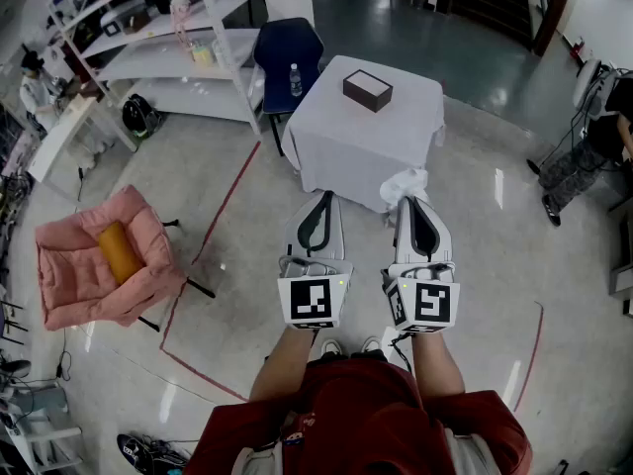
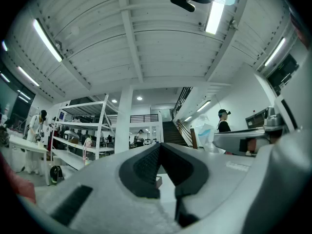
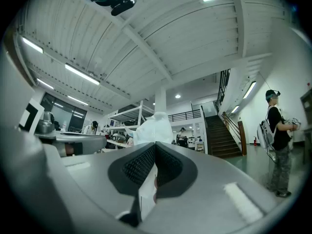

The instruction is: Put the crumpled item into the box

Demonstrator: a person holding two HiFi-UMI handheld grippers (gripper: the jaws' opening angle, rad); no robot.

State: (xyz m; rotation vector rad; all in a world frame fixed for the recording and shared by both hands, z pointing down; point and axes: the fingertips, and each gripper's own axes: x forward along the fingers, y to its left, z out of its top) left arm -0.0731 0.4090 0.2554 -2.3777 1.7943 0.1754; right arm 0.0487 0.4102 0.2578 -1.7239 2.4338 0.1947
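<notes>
A brown box (image 1: 368, 90) with a pale top stands on the table with the white cloth (image 1: 336, 146) ahead of me. My right gripper (image 1: 411, 204) is shut on a white crumpled item (image 1: 406, 183), which sticks out past its tips over the table's near edge. In the right gripper view the crumpled item (image 3: 153, 128) rises just above the closed jaws of the right gripper (image 3: 155, 144). My left gripper (image 1: 321, 198) hovers beside it, shut with nothing in it. In the left gripper view the left gripper (image 2: 160, 145) has its jaws together, and the crumpled item (image 2: 207, 133) shows at the right.
A dark blue chair (image 1: 287, 43) with a water bottle (image 1: 295, 79) stands behind the table's left side. White shelves (image 1: 168, 38) are at the far left, a pink seat (image 1: 99, 260) with an orange roll at the left. A person (image 1: 593, 146) stands at the right. Red tape lines mark the floor.
</notes>
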